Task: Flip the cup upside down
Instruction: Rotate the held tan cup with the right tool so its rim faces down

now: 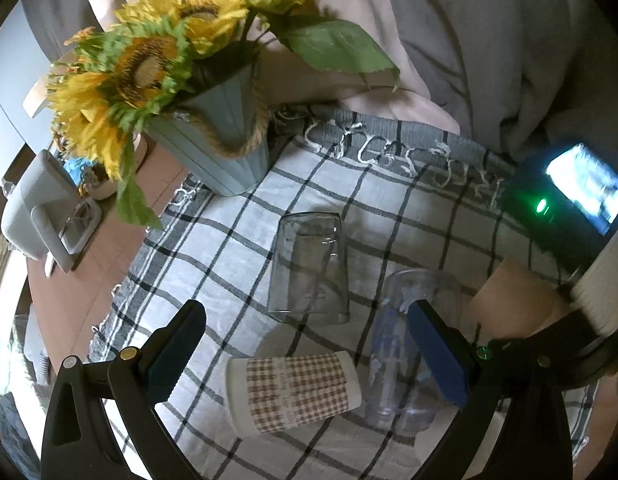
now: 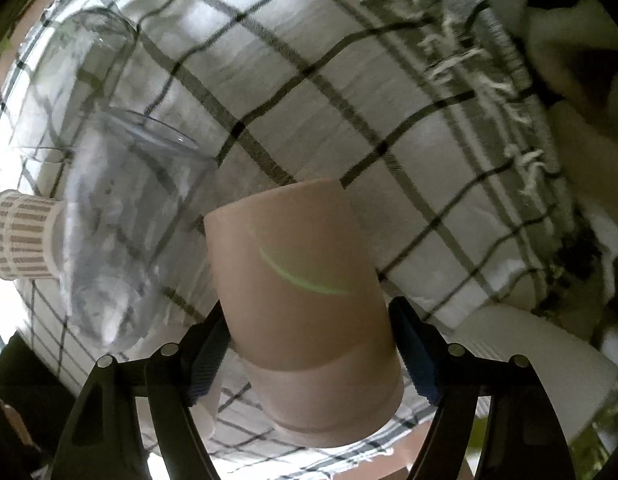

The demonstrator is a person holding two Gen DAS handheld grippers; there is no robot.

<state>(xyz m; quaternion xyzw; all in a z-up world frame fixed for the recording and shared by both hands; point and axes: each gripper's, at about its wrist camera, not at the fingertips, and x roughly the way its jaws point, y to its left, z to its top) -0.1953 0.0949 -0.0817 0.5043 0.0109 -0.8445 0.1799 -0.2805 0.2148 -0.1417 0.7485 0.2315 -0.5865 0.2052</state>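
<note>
My right gripper (image 2: 309, 348) is shut on a tan paper cup (image 2: 305, 300) and holds it tilted above the checked cloth (image 2: 349, 128). That cup also shows in the left wrist view (image 1: 513, 300) at the right. My left gripper (image 1: 305, 344) is open and empty, above a checked paper cup (image 1: 293, 392) that lies on its side. A clear glass (image 1: 309, 268) stands upside down in the middle of the cloth. A clear plastic cup (image 1: 405, 344) with blue print stands beside the left gripper's right finger.
A pale blue pot of sunflowers (image 1: 217, 140) stands at the cloth's far left corner. A dark device with a lit screen (image 1: 569, 200) is at the far right. A white appliance (image 1: 41, 212) sits on the wooden table (image 1: 93, 264) at left.
</note>
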